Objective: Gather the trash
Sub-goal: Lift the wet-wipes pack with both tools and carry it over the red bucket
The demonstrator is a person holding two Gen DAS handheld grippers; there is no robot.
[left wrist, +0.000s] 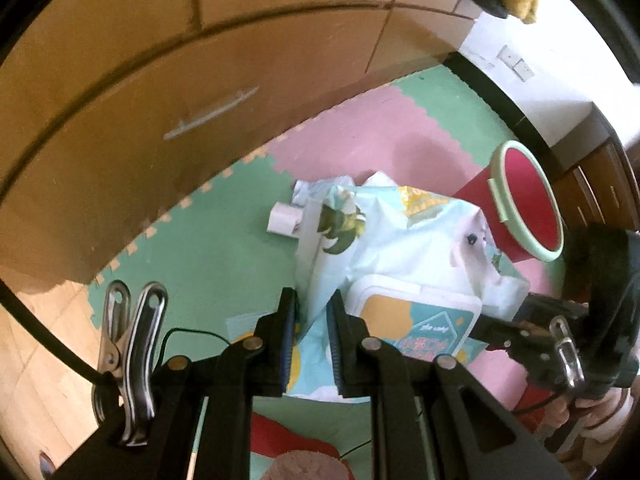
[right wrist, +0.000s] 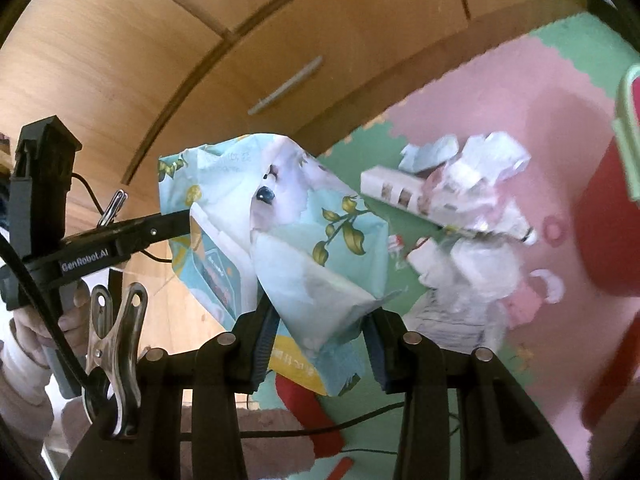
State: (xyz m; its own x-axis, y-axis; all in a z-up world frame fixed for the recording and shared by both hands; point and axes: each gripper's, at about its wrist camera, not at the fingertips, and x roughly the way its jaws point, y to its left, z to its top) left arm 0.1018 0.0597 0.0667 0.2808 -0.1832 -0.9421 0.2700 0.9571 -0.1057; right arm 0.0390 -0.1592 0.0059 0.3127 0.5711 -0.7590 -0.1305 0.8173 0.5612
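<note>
A crumpled light-blue wet-wipe pack [left wrist: 400, 248] with a white lid is held above the foam floor mat. My left gripper [left wrist: 314, 340] is shut on its lower edge. My right gripper [right wrist: 320, 344] is shut on the same pack [right wrist: 304, 240] from the other side; in the left wrist view it shows at the right [left wrist: 532, 332]. A red trash bin [left wrist: 524, 204] with a pale green rim lies tipped on the mat, its mouth facing me. A pile of white paper and a small carton [right wrist: 460, 208] lies on the mat beyond the pack.
Wooden cabinet doors [left wrist: 160, 80] with a metal handle rise behind the mat. The pink and green foam mat [left wrist: 380, 132] covers the floor. A white wall with sockets [left wrist: 516, 64] is at the far right. A red object [right wrist: 308, 408] lies under the grippers.
</note>
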